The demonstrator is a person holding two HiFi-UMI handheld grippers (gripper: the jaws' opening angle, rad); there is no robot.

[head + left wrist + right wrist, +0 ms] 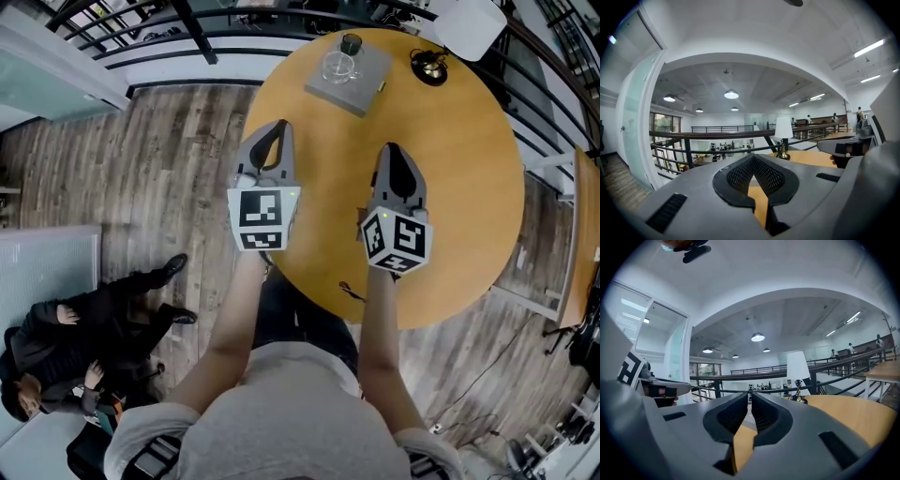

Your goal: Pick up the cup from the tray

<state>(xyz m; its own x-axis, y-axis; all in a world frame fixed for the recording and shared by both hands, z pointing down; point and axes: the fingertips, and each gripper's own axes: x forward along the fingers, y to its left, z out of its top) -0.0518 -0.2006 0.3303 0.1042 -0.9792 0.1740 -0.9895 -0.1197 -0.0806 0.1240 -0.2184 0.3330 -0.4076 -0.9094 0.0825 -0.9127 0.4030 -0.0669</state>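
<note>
The round orange wooden table (469,187) stands on a grey-brown wood-plank floor (178,159). At its far edge lies a flat grey square tray (367,86), and on it stands the clear glass cup (338,67), upright, towards the tray's left side. Just beyond the cup, at the tray's far corner, is a small dark round container (351,43). To the right of the tray, apart from it, a table lamp with a white shade (467,26) stands on the table top; the same lamp shows in the left gripper view (783,129) and in the right gripper view (797,365).

Both grippers hover over the near half of the table, well apart from the tray and pointing towards the far side. The left gripper (278,126) is at the table's left edge; in its own view (753,157) the jaws are pressed together at the tips, with nothing between them. The right gripper (389,149) is further in over the table top; its jaws (750,394) are likewise closed and empty. Neither touches the cup.

Beyond the table runs a dark metal railing (234,37). On the floor at the near left sits a person in dark clothes (94,328)
</note>
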